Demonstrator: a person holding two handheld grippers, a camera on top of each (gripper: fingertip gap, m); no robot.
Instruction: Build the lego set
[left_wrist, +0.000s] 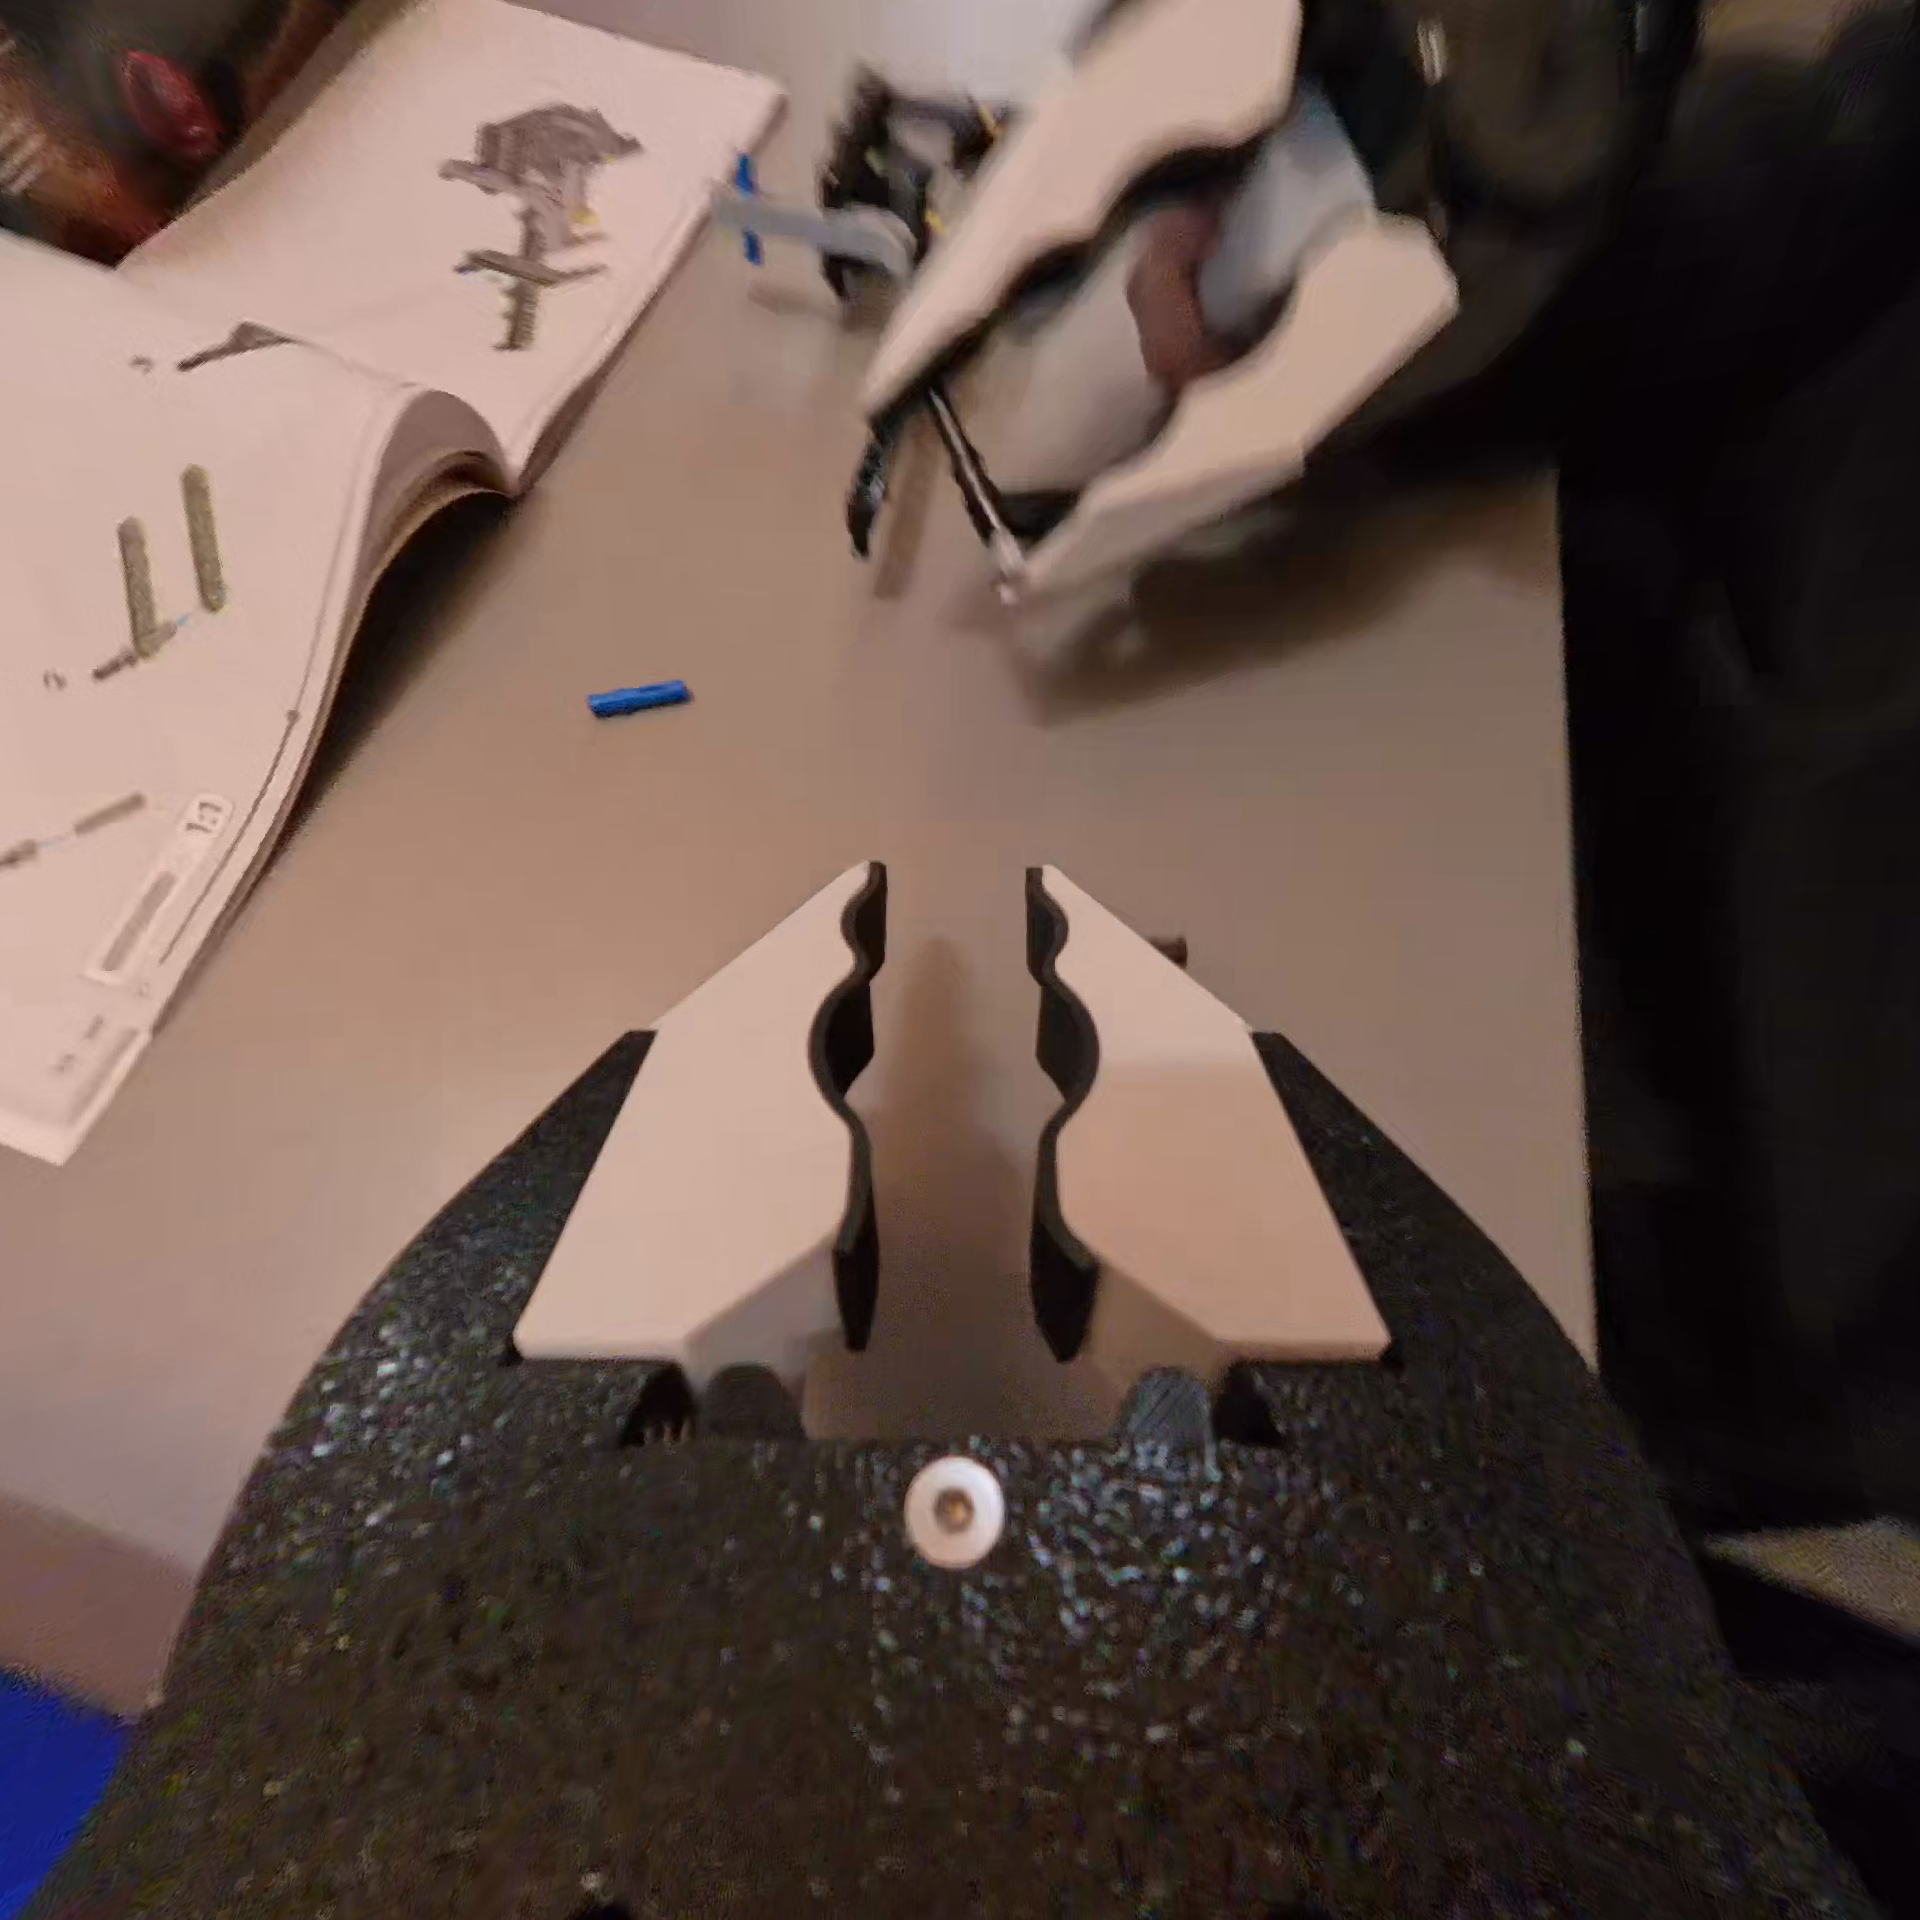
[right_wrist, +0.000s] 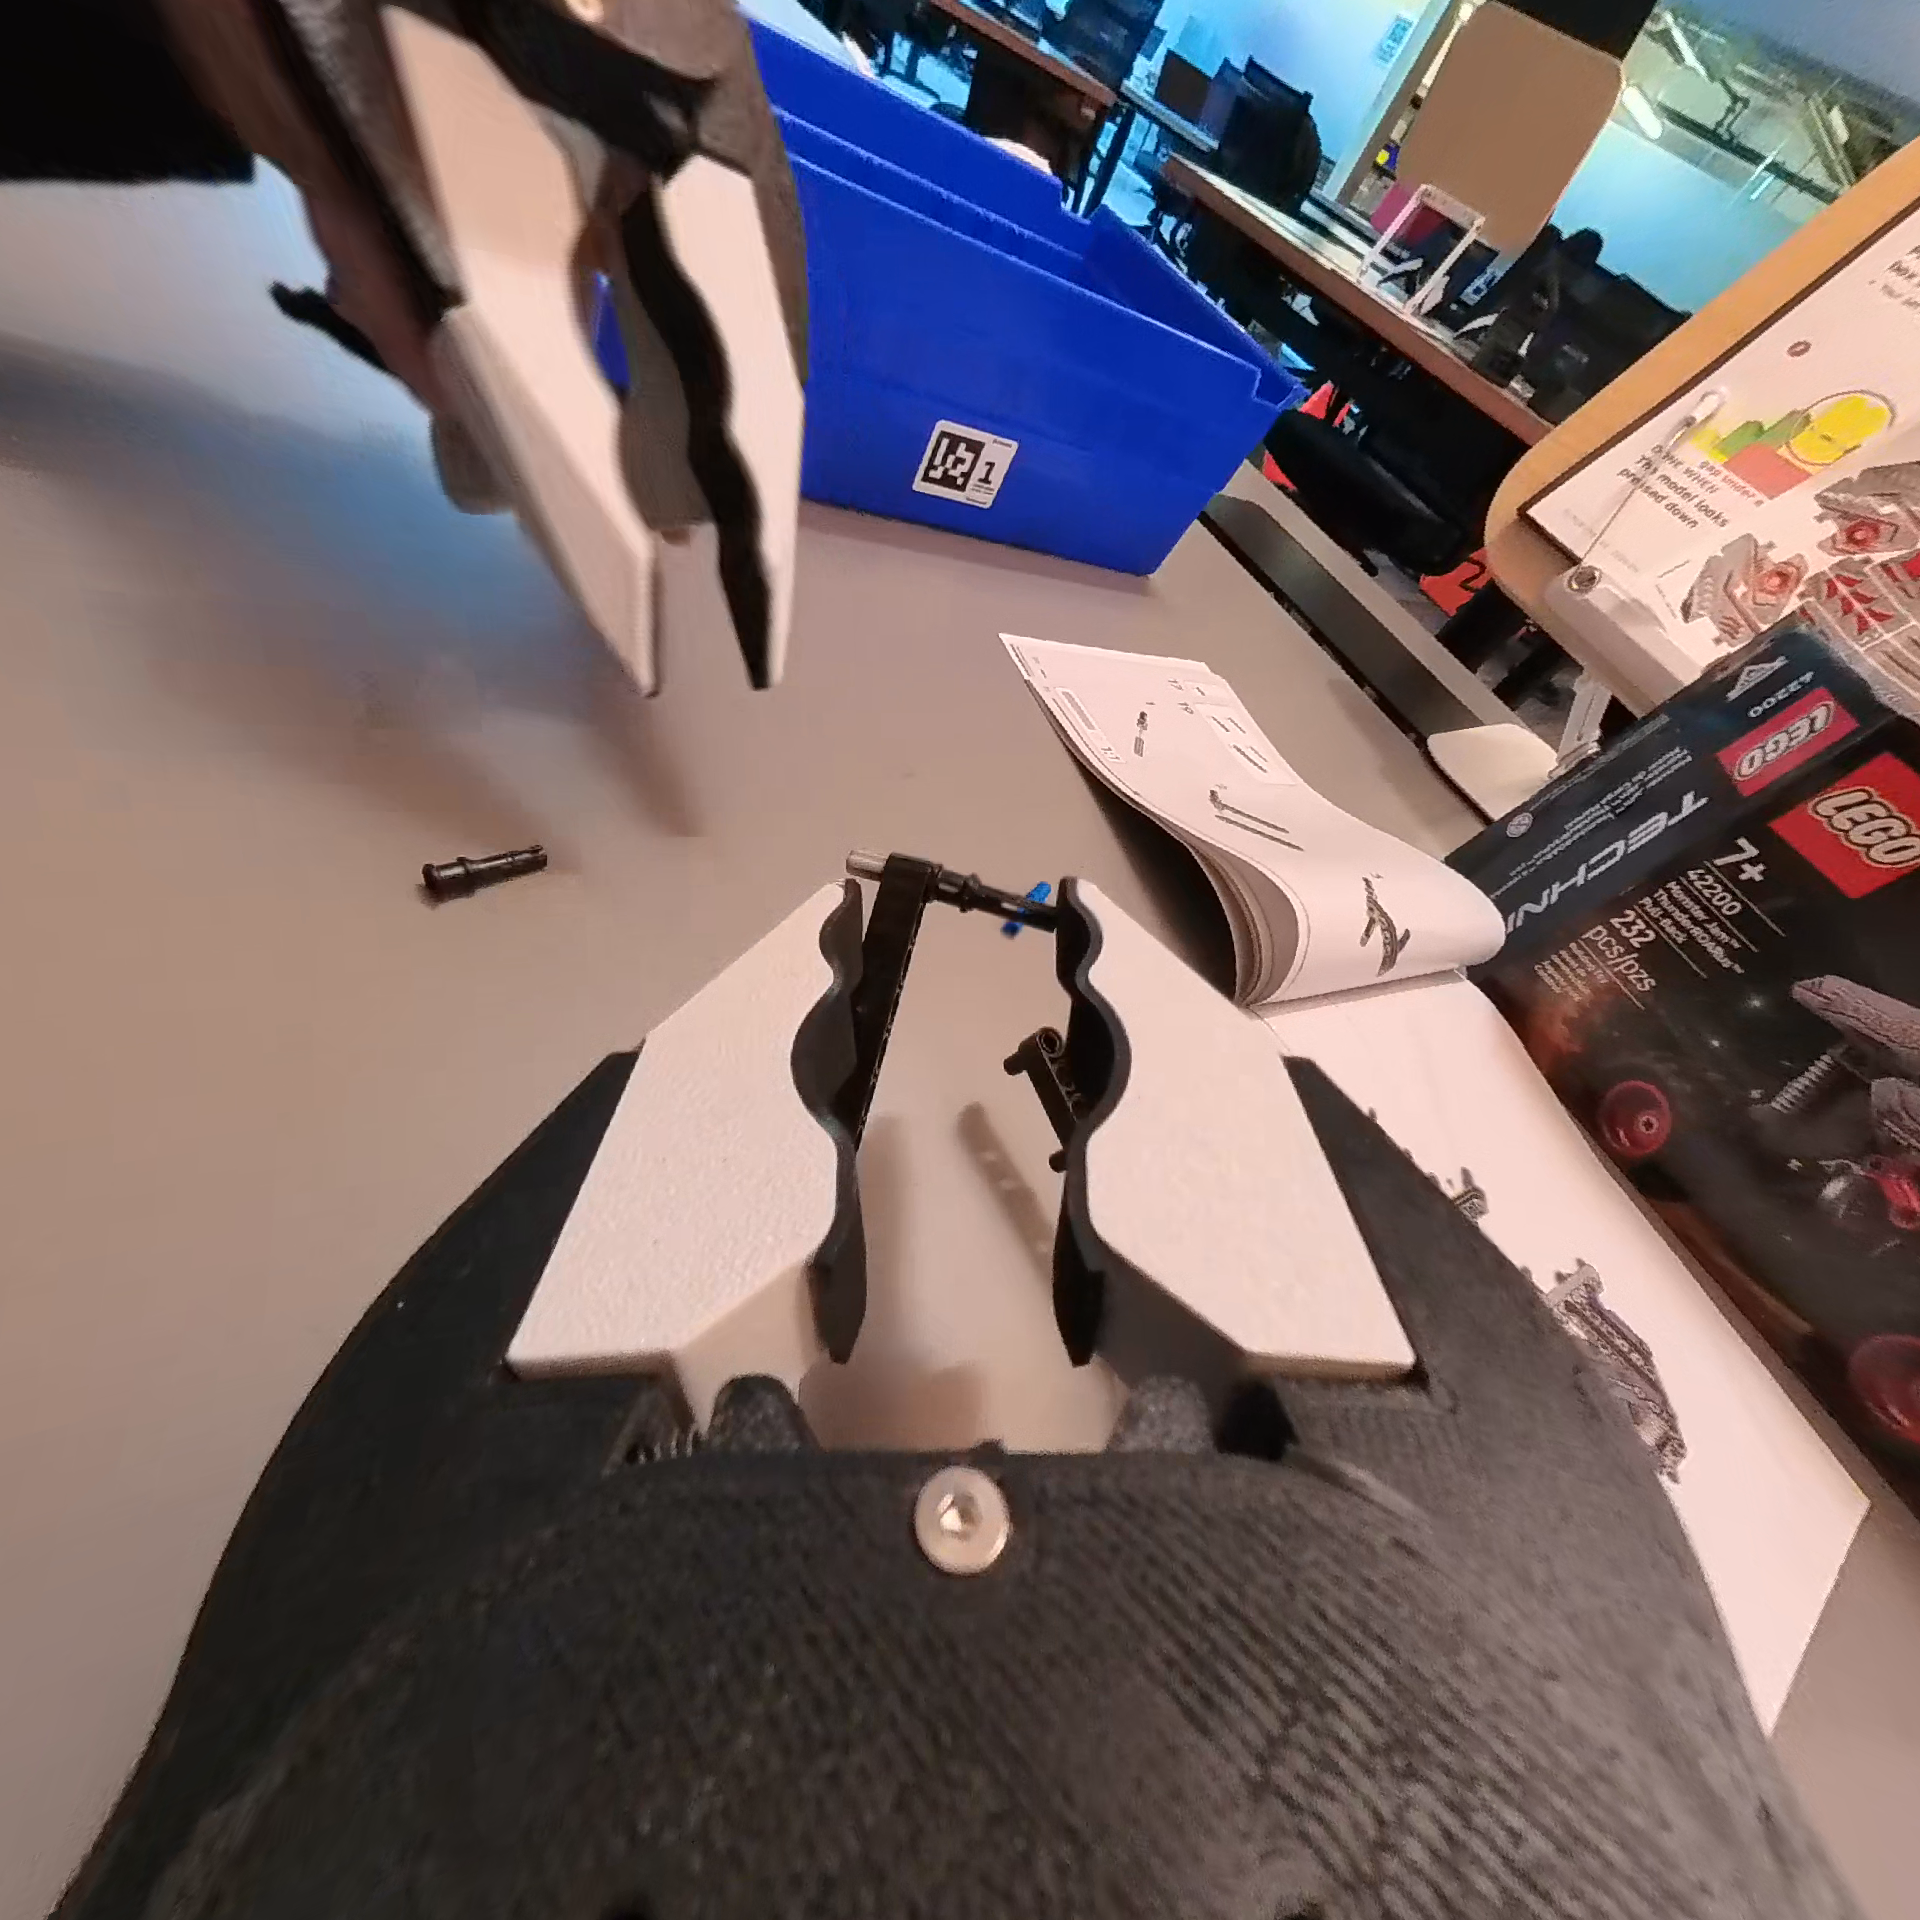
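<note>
Both claws hang over a plain grey table (left_wrist: 1195, 831); the left claw (left_wrist: 956, 883) has its jaws apart with nothing between them, its tips above bare surface; the right claw (right_wrist: 961, 899) is clamped on a small black lego assembly (right_wrist: 883, 997), a long black beam against one finger and a thin black rod with a blue bit at its end reaching across to the other. From the left wrist view the right claw (left_wrist: 935, 561) is blurred, tilted down toward the table with the black parts between its tips; a loose blue pin (left_wrist: 638, 698) lies on the table between the two claws, near the open instruction booklet (left_wrist: 312, 468) at the left; beyond the booklet sits a blurred grey and black lego build (left_wrist: 852, 229). In the right wrist view a black pin (right_wrist: 484, 868) lies alone on the table under the left claw (right_wrist: 707, 681); a blue bin (right_wrist: 997, 343) stands farther back, the booklet (right_wrist: 1247, 862) curls open to the right, and the dark lego box (right_wrist: 1714, 935) lies beside it at the table's edge; behind them the room holds long desks and dark chairs under bluish light.
</note>
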